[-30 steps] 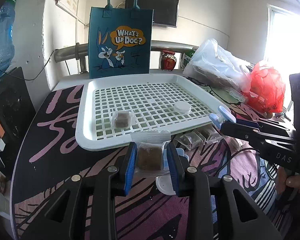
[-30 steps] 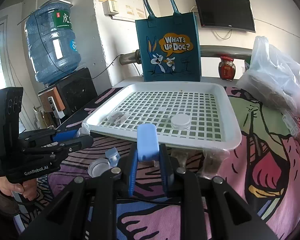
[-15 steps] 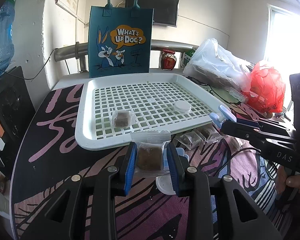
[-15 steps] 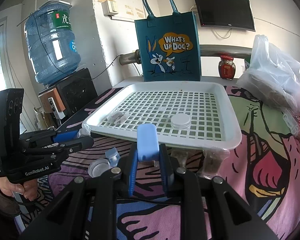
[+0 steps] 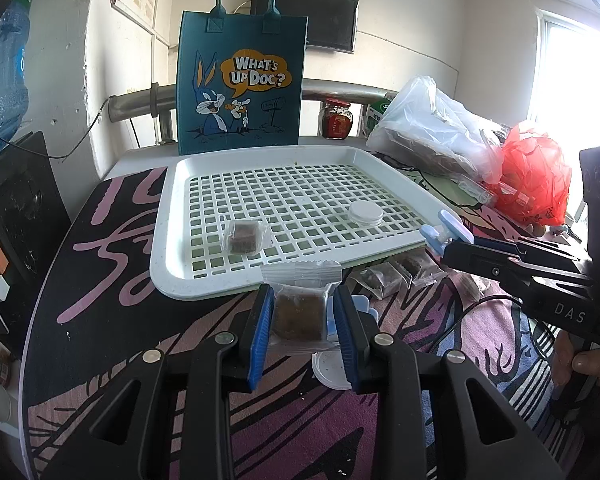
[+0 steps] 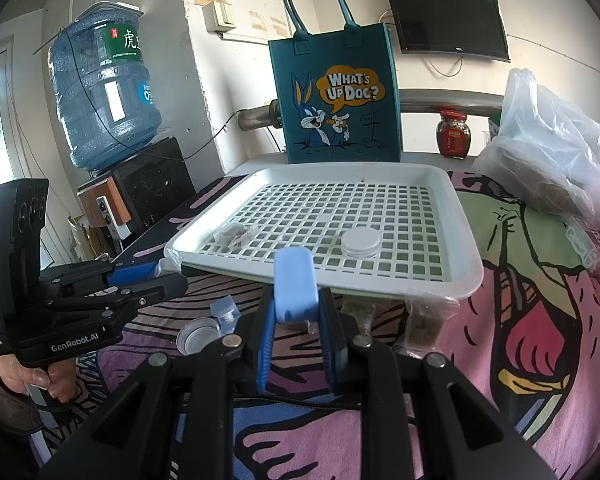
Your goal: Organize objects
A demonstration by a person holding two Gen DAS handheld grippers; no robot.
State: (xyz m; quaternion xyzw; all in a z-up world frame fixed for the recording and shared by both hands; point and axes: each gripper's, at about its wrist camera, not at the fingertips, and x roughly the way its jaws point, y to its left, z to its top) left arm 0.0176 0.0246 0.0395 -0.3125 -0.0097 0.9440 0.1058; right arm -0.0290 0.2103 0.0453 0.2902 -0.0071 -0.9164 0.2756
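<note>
Left claw (image 5: 300,320) – gripping clear-wrapped brown square cake (image 5: 299,316) mid-body | right claw (image 6: 294,320) – clamping pale-blue plastic clip (image 6: 295,286) | handling: light, crinkly, slippery film; pinching block, not seam, ahead of claw

Left gripper (image 5: 302,322) raised a touch with its clamped brown packet (image 5: 299,316). Tray (image 5: 172,280) marginally lower in left view. Otherwise no visible shift.

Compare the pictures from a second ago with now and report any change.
Nothing visibly changed. The left hand-held gripper still clamps the wrapped brown cube, the right hand-held gripper still clamps the light blue piece, and the white tray keeps its contents.
</note>
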